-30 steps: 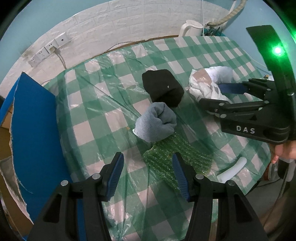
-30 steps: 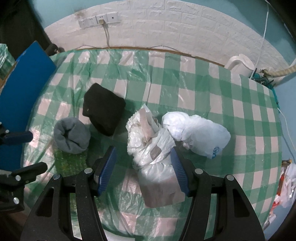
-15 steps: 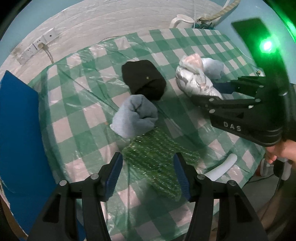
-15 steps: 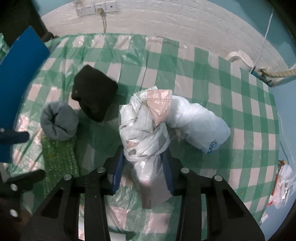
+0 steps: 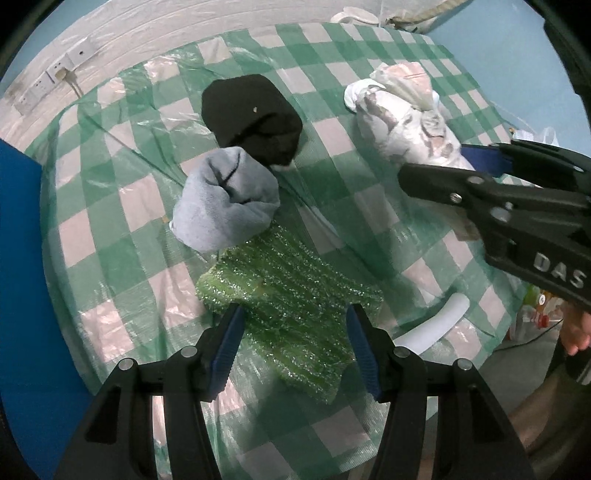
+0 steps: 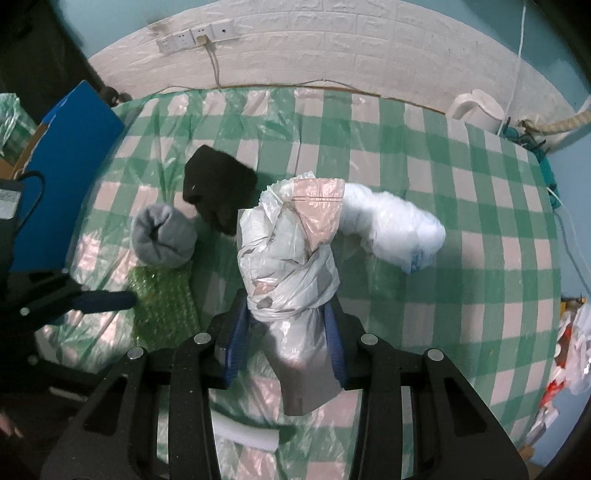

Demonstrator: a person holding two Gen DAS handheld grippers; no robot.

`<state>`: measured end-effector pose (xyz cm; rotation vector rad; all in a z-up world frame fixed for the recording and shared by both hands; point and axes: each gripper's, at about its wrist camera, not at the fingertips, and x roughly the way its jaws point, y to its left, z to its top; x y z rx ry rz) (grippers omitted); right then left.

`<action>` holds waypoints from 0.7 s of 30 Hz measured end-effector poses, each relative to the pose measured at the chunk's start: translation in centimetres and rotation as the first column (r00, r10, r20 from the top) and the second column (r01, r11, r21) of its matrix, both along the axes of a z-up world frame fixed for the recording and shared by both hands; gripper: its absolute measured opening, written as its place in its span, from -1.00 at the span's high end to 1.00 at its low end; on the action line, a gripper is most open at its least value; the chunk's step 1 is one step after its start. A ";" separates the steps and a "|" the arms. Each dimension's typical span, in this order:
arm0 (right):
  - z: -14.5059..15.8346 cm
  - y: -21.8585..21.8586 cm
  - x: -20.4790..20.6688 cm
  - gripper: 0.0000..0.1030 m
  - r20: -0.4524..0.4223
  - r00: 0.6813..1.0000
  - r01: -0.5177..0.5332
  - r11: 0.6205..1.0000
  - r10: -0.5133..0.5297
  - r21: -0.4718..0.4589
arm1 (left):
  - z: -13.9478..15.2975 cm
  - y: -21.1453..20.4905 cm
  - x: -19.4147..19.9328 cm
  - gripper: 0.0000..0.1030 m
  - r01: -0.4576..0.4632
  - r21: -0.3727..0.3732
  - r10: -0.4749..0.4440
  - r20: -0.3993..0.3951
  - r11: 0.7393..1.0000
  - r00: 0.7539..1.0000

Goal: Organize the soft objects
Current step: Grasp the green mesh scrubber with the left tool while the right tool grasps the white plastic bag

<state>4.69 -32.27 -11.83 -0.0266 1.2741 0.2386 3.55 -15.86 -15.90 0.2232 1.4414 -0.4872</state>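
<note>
My right gripper (image 6: 286, 341) is shut on a crumpled white and pink plastic bag bundle (image 6: 291, 254) and holds it up off the checked table (image 6: 443, 147); the bundle also shows in the left wrist view (image 5: 406, 122). My left gripper (image 5: 293, 343) is open over a green bubble wrap sheet (image 5: 291, 291), its pads apart on either side. A grey rolled sock (image 5: 225, 199) and a black rolled cloth (image 5: 255, 114) lie just beyond it. A second white bag (image 6: 395, 229) lies right of the held bundle.
A blue board (image 5: 18, 277) stands at the table's left edge. A white foam strip (image 5: 436, 325) lies near the front edge. A white kettle (image 6: 476, 109) and cables sit at the back right corner. Wall sockets (image 6: 195, 35) are behind the table.
My right gripper closed on the plastic bag bundle and lifted it. My left gripper moved forward and down over the green bubble wrap, still open.
</note>
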 end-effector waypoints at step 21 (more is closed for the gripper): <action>0.7 -0.2 -0.9 0.27 0.008 1.000 0.016 1.000 -0.016 0.019 | -1.1 -1.7 -3.0 0.80 0.123 0.032 -0.125 0.074 0.992 0.989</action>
